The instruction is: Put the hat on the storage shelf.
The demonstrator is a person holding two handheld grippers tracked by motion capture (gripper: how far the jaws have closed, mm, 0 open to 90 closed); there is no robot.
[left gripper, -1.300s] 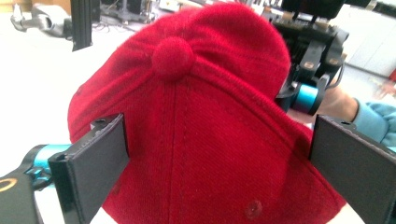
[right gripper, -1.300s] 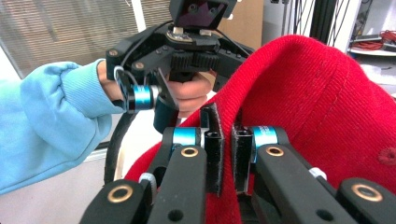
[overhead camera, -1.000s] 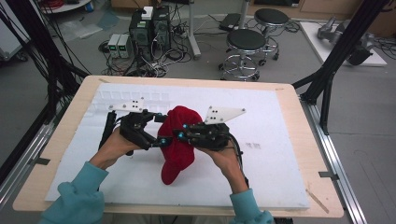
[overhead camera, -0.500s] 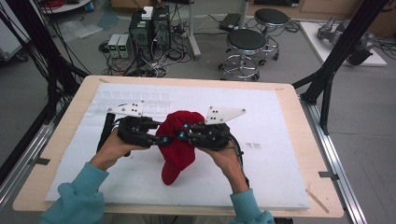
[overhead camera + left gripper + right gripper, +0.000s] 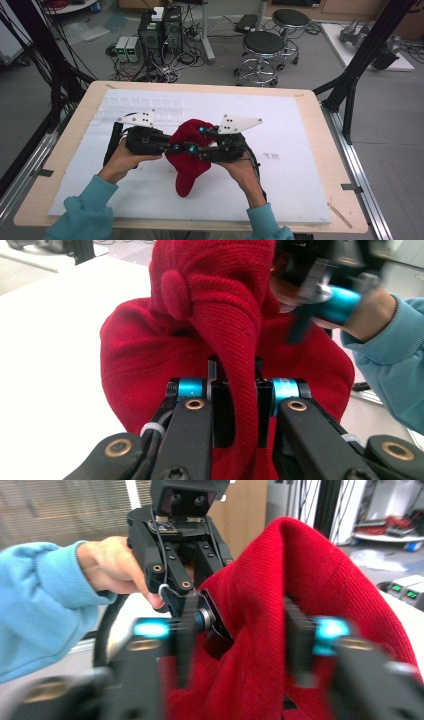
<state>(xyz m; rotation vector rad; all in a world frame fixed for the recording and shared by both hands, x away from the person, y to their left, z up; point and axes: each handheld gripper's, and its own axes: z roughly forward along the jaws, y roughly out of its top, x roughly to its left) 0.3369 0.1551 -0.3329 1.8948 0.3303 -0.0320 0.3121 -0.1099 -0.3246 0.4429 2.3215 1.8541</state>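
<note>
Over the middle of the white mat, the red knit hat hangs between both grippers. Left gripper has just clamped tight on a fold; right gripper has just been opening, jaws loosely straddling the fabric.

Right tongs just opening, red knit hat between jaws; left tongs beyond grip fabric.
</note>
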